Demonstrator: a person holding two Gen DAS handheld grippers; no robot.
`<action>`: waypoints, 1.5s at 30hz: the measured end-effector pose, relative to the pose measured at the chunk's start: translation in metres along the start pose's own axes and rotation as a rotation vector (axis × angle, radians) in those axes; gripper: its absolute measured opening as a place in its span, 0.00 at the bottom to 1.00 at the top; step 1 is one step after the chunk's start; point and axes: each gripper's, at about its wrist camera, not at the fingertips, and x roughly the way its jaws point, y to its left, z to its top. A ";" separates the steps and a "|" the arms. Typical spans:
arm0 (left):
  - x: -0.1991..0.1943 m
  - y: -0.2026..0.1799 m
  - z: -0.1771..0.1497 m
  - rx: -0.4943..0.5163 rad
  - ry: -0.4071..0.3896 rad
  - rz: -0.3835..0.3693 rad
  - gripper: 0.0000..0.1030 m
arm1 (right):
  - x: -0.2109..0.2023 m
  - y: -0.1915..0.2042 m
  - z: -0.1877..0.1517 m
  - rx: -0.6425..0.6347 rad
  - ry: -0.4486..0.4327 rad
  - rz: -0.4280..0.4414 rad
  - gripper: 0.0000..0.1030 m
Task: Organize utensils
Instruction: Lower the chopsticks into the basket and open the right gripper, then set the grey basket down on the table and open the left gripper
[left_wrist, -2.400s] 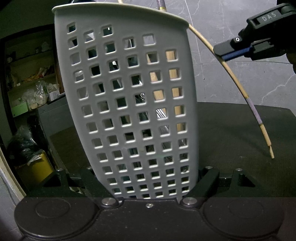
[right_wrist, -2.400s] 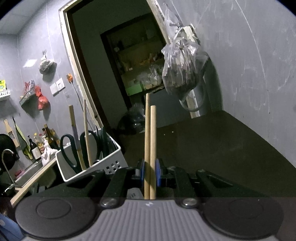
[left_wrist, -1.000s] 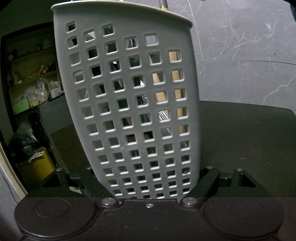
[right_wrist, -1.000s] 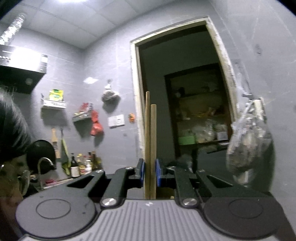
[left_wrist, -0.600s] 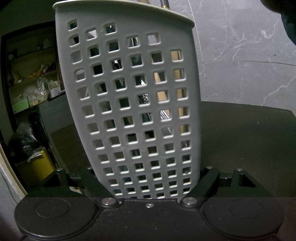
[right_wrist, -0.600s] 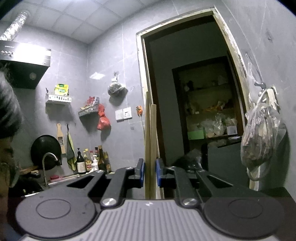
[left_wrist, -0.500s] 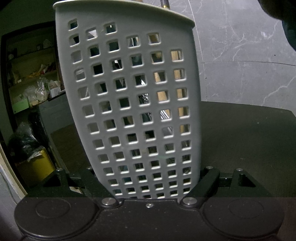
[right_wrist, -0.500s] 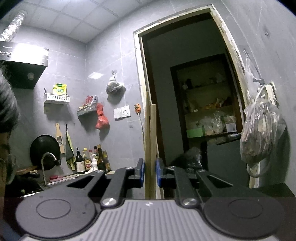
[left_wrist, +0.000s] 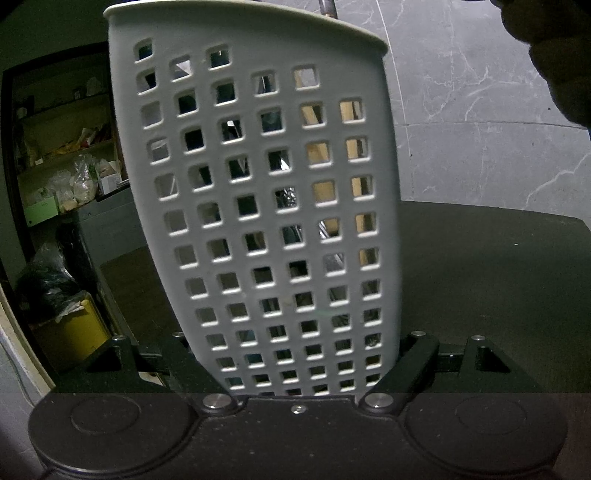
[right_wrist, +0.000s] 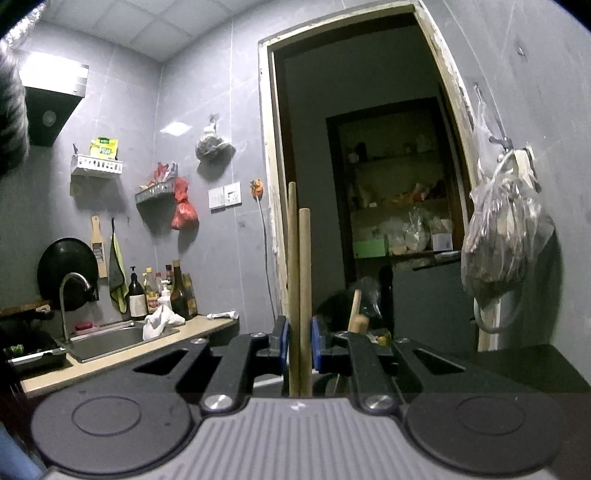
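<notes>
In the left wrist view, the left tool (left_wrist: 295, 354) clamps a grey perforated utensil basket (left_wrist: 258, 206), which stands upright over the dark desk (left_wrist: 487, 280) and blocks most of the sight ahead; wooden handles (left_wrist: 325, 151) show through its holes, and a marbled grey wall (left_wrist: 461, 110) lies behind. In the right wrist view, the right tool (right_wrist: 297, 345) pinches a pair of wooden chopsticks (right_wrist: 298, 288) upright, before a dark doorway (right_wrist: 369, 184); a sink (right_wrist: 110, 338) and bottles (right_wrist: 162, 295) stand left, a hanging plastic bag (right_wrist: 502, 236) right.

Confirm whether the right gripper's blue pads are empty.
No, the right gripper is shut on two upright wooden chopsticks standing between its blue pads.
</notes>
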 end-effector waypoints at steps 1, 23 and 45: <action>0.000 0.000 0.000 0.000 0.000 0.000 0.81 | 0.000 0.000 -0.002 0.003 0.000 0.000 0.15; -0.001 -0.003 0.000 0.008 0.001 0.007 0.81 | -0.025 0.017 -0.038 -0.079 -0.035 -0.036 0.35; -0.028 -0.019 -0.011 0.043 -0.062 0.021 0.99 | -0.077 0.046 -0.056 -0.075 -0.109 -0.178 0.98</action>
